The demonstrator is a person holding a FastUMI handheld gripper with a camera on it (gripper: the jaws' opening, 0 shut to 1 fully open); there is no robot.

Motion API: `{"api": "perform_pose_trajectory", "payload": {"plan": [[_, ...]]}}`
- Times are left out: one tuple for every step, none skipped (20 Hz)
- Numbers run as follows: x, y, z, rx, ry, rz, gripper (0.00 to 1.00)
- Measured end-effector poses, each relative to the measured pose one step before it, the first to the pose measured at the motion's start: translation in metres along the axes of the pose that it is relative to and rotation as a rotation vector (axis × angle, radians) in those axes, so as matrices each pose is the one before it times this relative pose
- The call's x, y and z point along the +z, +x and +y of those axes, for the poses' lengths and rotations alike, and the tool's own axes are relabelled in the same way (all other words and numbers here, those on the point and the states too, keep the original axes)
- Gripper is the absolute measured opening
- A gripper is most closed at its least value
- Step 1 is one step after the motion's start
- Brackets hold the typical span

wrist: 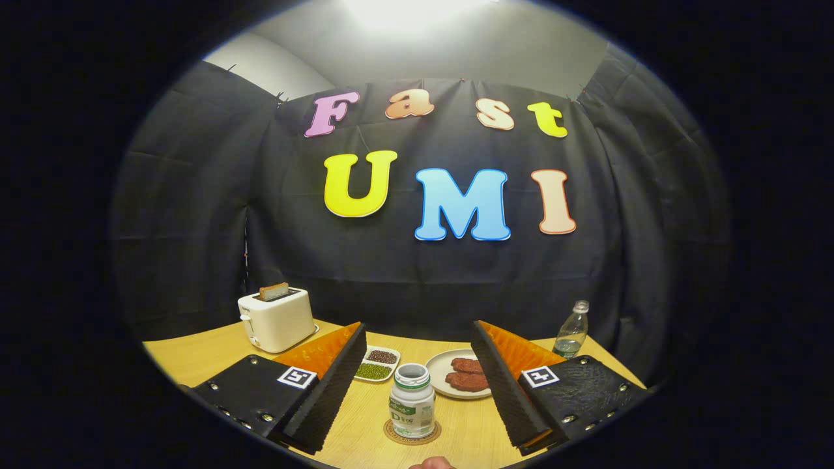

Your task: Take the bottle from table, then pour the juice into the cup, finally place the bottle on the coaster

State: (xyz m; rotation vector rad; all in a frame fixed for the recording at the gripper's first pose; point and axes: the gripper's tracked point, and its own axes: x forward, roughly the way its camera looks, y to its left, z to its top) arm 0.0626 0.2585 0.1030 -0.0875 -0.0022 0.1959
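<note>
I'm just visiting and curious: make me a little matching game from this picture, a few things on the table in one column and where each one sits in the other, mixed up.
Things:
1. white bottle
2. toaster
3. clear bottle
4. plate

Places:
A. far side, beyond the right finger
B. on the coaster, between the open fingers of the hand-held gripper
C. far side, beyond the left finger, a slice in its slot
D. behind the white bottle, holding brown patties

Pairs: 1-B, 2-C, 3-A, 4-D

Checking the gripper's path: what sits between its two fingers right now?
In the gripper view, the open gripper has a white bottle standing upright on a round coaster between its fingers, touching neither.
</note>
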Motion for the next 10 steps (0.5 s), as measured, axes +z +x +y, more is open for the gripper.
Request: {"api": "perform_pose_trajectory", "payload": {"plan": [[0.01096,-0.00648,-0.00194,-0.01336,-0.01190,-0.00610,0.99],[0.01329,-0.00811,-0.00260,-0.00946,-0.00563,-0.01588,0.99],[0.01023,-0.00655,-0.00248,-0.01069,-0.00756,-0.01245,0.99],[0.00551,-0.00320,-0.00084,-0.00556,-0.00349,-0.01205,0.99],[0.00581,-0.00528,-0.00058,-0.00466,-0.00302,-0.00688,0.99],[0.00482,-0.00627,-0.00158,-0.00228,-0.00090,-0.00711,0.99],[0.00248,-0.00564,-0.00084,-0.00176,-0.00768,-0.00675,0.99],[0.00114,-0.00391,-0.00135,-0.00250,-0.00592,-0.00558,0.99],[-0.00268,-0.00270,0.00110,0.00390,-0.00460,0.00564,0.99],[-0.00328,-0.00196,0.00094,0.00697,0.00239,0.00990,0.99]]}}
